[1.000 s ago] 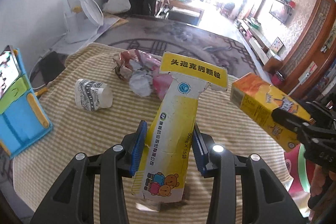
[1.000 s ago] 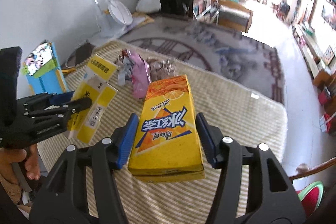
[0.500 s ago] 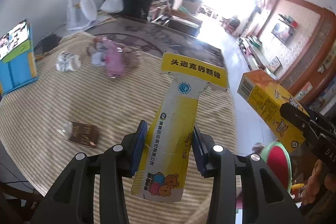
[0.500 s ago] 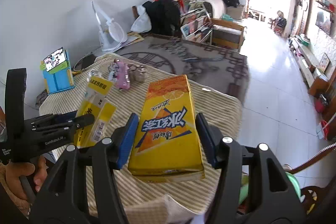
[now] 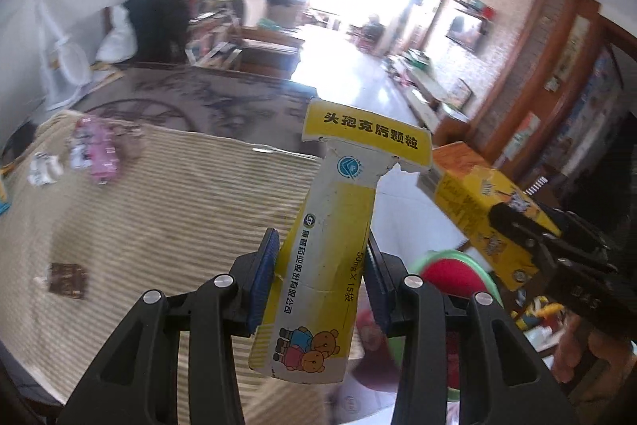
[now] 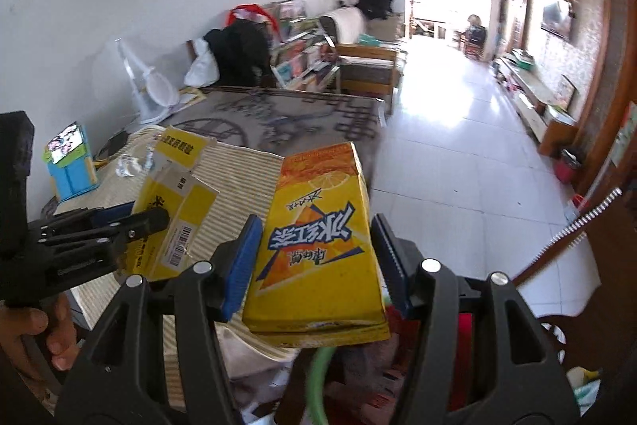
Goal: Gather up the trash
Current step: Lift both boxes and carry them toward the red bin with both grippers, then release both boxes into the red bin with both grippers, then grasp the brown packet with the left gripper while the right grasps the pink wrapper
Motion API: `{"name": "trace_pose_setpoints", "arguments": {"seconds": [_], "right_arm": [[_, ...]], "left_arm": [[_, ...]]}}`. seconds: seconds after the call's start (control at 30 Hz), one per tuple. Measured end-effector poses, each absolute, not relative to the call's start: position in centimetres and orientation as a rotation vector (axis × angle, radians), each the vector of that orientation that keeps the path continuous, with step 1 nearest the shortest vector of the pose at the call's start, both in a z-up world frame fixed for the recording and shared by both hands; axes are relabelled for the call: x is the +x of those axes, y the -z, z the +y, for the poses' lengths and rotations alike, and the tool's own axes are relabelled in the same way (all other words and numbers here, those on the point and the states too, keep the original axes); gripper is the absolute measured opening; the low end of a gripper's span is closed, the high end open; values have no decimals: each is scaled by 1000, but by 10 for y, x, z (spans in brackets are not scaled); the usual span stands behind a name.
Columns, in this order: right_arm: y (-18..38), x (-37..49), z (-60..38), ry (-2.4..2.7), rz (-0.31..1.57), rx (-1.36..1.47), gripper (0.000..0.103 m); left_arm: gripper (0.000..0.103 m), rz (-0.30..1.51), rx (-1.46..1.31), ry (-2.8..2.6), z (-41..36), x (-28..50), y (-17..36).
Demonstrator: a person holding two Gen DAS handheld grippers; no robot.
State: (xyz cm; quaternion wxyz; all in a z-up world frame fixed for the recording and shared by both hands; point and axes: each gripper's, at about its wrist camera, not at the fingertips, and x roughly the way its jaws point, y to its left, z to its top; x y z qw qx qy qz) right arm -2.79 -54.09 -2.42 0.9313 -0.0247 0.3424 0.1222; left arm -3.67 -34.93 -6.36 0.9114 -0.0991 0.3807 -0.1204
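Note:
My left gripper (image 5: 320,281) is shut on a flattened yellow-and-white medicine box (image 5: 330,249) with cartoon bears, held upright past the table's near right corner. My right gripper (image 6: 316,265) is shut on an orange iced-tea carton (image 6: 318,237), its blue pads pressing both sides. In the left wrist view the carton (image 5: 477,206) hangs to the right in the right gripper. The right wrist view shows the medicine box (image 6: 171,210) at left in the left gripper. A green-rimmed bin with a red inside (image 5: 450,273) sits below both boxes, partly hidden.
The striped tablecloth (image 5: 167,210) still carries a pink wrapper (image 5: 101,154), a crumpled paper cup (image 5: 43,168) and a brown packet (image 5: 67,279). A blue tablet stand (image 6: 69,162) stands at the table's far left. White tiled floor (image 6: 450,162) stretches to the right.
Both grippers have swung right, off the table toward its corner, each carrying its box. The table's trash has slid to the left of the views and the green-rimmed bin has come into sight below.

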Motion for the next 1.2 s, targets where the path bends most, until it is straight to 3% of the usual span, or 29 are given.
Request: {"name": "trace_pose_setpoints", "arguments": {"seconds": [0.4, 0.43, 0.47, 0.5, 0.57, 0.87, 1.2], "right_arm": [[84, -48, -647, -53, 919, -24, 56], [88, -49, -649, -51, 933, -31, 57], [91, -50, -650, -34, 939, -41, 67], [92, -50, -650, -8, 935, -52, 73], [87, -49, -646, -5, 912, -49, 77], [44, -22, -555, -266, 746, -13, 77], [45, 22, -398, -591, 761, -72, 77]], "left_arm": [[40, 921, -53, 579, -481, -41, 101], [49, 941, -49, 599, -487, -39, 107], [73, 956, -39, 599, -492, -37, 112], [81, 958, -28, 587, -491, -34, 115], [82, 935, -30, 572, -487, -34, 114], [82, 762, -89, 287, -382, -35, 73], [82, 744, -223, -124, -207, -60, 76]]}}
